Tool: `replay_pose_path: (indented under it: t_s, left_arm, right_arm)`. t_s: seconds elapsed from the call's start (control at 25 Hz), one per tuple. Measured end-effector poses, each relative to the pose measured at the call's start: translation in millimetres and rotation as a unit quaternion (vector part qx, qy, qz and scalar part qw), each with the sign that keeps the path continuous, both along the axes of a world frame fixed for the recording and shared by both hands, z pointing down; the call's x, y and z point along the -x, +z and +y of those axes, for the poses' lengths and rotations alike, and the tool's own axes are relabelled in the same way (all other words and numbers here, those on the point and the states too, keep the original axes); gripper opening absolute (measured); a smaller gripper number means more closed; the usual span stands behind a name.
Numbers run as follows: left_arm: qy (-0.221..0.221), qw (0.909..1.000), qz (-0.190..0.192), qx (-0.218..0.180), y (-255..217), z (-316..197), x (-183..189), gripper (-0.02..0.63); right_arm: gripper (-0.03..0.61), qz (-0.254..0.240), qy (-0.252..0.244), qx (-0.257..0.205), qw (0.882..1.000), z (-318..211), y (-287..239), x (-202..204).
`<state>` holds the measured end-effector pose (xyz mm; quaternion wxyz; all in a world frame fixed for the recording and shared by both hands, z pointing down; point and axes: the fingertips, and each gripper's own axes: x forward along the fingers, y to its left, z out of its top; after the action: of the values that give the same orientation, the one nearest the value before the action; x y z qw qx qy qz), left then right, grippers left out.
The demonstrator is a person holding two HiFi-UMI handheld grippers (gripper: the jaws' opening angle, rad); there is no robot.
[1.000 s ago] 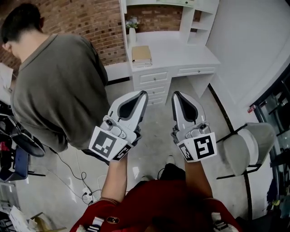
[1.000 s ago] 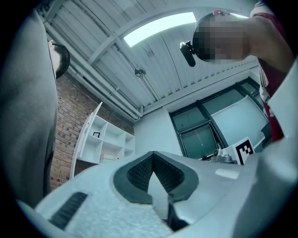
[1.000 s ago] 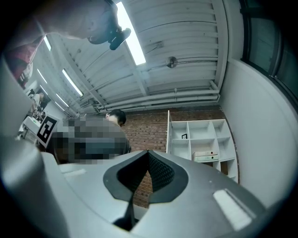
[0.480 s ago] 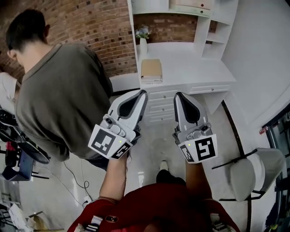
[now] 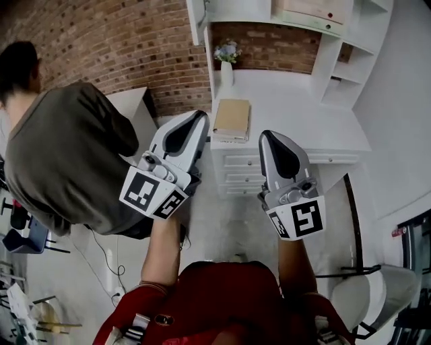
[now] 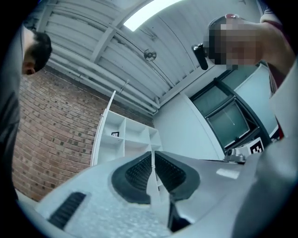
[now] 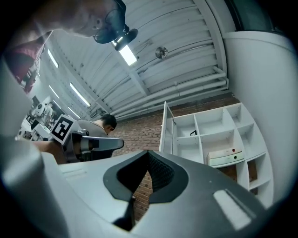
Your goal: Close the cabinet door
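Observation:
A white shelf unit (image 7: 219, 135) stands on a white desk against the brick wall. Its narrow cabinet door (image 7: 164, 128) hangs open at the unit's left edge, and shows edge-on as the door (image 6: 103, 125) in the left gripper view and the door (image 5: 196, 17) at the top of the head view. Both grippers point up and forward, short of the door, touching nothing. The jaws of my left gripper (image 5: 197, 116) are opening: a thin slit shows between its pads (image 6: 139, 172), nothing in it. My right gripper (image 5: 268, 137) is shut and empty, its pads (image 7: 160, 172) meeting at the tip.
A person in a grey-green top (image 5: 60, 162) stands close on the left, bent over. On the desk (image 5: 296, 114) lie a tan book (image 5: 231, 120) and a vase of flowers (image 5: 227, 64). Drawers (image 5: 236, 176) sit below; a chair (image 5: 363, 296) is at the lower right.
The desk and shelves have drawn nearer in the head view. Both grippers have travelled forward towards them, and the left one now reaches over the desk's edge beside the book.

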<state>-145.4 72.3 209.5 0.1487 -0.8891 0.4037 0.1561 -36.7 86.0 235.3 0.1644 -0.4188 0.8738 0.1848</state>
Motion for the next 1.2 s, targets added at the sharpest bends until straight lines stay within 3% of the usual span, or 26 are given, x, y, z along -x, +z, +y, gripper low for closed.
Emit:
replay_pose_path:
  t_s: [0.36,0.64,0.96,1.2]
  left_arm:
    - [-0.042,0.9988,-0.007,0.025,0,-93,20,0.072]
    - [-0.057,0.9981,0.008,0.02,-11,-191,60,0.129]
    - [-0.038,0.9991,0.012,0.012,-23,-305,80,0.149]
    - [-0.006,1.0,0.005,-0.003,-23,-349,82,0.143]
  right_arm:
    - [0.012,-0.002,-0.027,0.024,0.999,-77,8,6]
    - [0.012,0.018,-0.008,0.026,0.999,-151,10,19]
    - [0.012,0.032,0.024,0.024,0.999,-239,11,28]
    - [0.012,0.034,0.053,0.022,0.998,-286,20,32]
